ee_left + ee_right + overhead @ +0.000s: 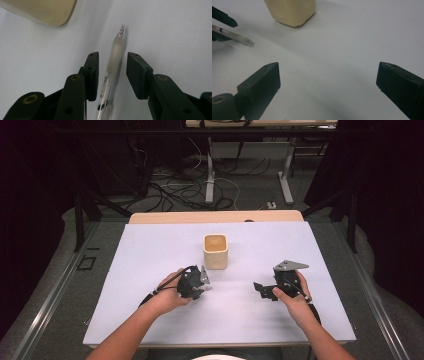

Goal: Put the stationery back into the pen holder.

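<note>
Two black grippers—left gripper (204, 281) with brass-ringed screw holes, right gripper (261, 290) with grey three-cornered plate—trailing black cables

Pen's (111, 75) rear end cut off below the left tool's view.

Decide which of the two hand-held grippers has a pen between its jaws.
The left hand-held gripper: a clear pen lies between its jaws. The right hand-held gripper stands wide over bare table.
</note>
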{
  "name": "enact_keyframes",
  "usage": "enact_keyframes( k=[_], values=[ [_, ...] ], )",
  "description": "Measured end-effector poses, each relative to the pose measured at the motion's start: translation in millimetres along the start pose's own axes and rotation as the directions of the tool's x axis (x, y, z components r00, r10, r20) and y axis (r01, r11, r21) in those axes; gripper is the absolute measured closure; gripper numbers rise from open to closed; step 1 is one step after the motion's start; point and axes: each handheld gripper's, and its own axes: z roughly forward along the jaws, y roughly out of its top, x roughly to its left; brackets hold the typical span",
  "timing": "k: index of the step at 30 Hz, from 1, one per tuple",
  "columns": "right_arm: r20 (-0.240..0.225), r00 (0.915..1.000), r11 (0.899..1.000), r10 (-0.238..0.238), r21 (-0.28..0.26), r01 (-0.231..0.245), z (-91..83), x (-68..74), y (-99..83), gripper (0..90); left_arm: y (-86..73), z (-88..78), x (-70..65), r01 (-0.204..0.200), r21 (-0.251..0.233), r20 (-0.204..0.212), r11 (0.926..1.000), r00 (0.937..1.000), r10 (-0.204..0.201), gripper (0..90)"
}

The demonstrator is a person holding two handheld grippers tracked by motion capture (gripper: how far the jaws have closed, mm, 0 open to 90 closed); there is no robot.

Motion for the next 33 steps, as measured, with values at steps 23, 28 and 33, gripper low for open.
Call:
enact_keyframes(
  k=[23,28,33],
  values=[
    [-0.007,0.9999,1.0,0.008,0.001,-0.008,0.0,0.3,-0.4,6.1,7.6,11.5,-1.3,-0.054,0.048,-0.001,0.9974,0.9985,0.054,69.9],
    [-0.007,0.9998,1.0,0.016,0.004,-0.016,0.7,-0.1,-0.8,6.2,8.7,11.6,-1.6,-0.066,0.056,0.011,0.9962,0.9978,0.066,73.3],
    [-0.005,0.9999,1.0,0.015,0.004,-0.015,0.3,-1.7,-1.3,6.3,9.8,12.4,-1.3,-0.08,0.056,0.013,0.9952,0.9968,0.079,75.7]
  ],
)
